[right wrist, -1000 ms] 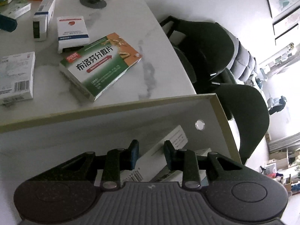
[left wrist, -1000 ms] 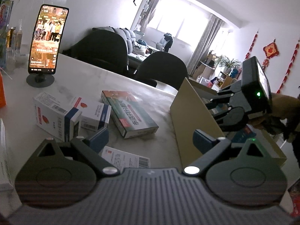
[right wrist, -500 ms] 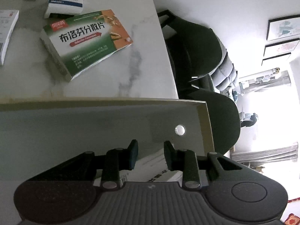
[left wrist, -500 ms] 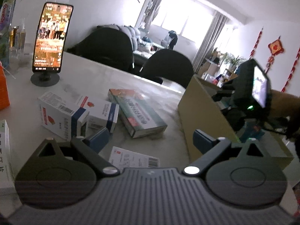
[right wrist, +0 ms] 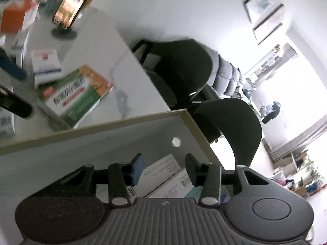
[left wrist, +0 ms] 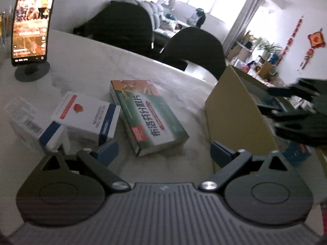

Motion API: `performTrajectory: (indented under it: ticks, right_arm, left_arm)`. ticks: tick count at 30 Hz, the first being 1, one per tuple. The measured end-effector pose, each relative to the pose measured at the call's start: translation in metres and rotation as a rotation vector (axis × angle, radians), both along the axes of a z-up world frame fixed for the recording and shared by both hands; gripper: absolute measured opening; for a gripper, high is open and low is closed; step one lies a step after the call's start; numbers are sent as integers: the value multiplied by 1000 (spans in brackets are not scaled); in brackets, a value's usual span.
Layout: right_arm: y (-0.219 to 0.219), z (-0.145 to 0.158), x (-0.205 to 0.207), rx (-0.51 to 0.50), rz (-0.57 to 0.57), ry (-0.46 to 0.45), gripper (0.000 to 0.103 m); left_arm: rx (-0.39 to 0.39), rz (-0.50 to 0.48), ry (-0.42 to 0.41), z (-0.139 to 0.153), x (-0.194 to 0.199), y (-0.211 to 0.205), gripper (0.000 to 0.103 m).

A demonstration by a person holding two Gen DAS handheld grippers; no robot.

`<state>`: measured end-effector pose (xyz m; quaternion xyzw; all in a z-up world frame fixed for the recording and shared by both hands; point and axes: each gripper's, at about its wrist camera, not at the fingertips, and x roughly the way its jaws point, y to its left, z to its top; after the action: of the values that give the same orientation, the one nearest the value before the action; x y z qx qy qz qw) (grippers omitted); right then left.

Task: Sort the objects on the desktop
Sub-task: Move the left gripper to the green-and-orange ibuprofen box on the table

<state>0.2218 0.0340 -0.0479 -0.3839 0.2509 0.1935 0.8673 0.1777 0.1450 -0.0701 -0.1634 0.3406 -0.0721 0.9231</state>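
Left gripper point(left wrist: 164, 151): jaws spread wide, nothing between them; hovering above the marble table point(left wrist: 85, 69), pointed at the medicine boxes.
Right gripper point(right wrist: 165, 168): positioned over the cardboard box point(right wrist: 98, 140); jaws have just been opening and now stand apart, pads clear of the white carton point(right wrist: 163, 170) lying below inside the box.
Green-and-orange box point(left wrist: 146, 115): flat on the table, printed face up, between the white cartons and the cardboard box, touching neither gripper.
White box with blue stripe point(left wrist: 87, 116): just left of the green-and-orange box, near the left fingertip point(left wrist: 108, 152).
Second white box point(left wrist: 30, 126): further left, barcode showing, blurred.
Cardboard box contents: white carton plus a teal pack point(left wrist: 296, 153); details too blurred to read.
Phone on stand point(left wrist: 30, 20): upright at the far left of the table, screen lit.
Dark chairs point(left wrist: 194, 49): behind the far table edge.
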Motion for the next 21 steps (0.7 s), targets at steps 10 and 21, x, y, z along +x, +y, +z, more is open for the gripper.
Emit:
performTrajectory:
  ticks: [10, 21]
  right_arm:
    - [-23, 21, -27, 231, 6, -9, 62]
    - [-51, 27, -47, 343, 18, -7, 65]
  left_arm:
    - [43, 70, 174, 5, 56, -17, 102]
    - [154, 196, 344, -4, 91, -41, 103]
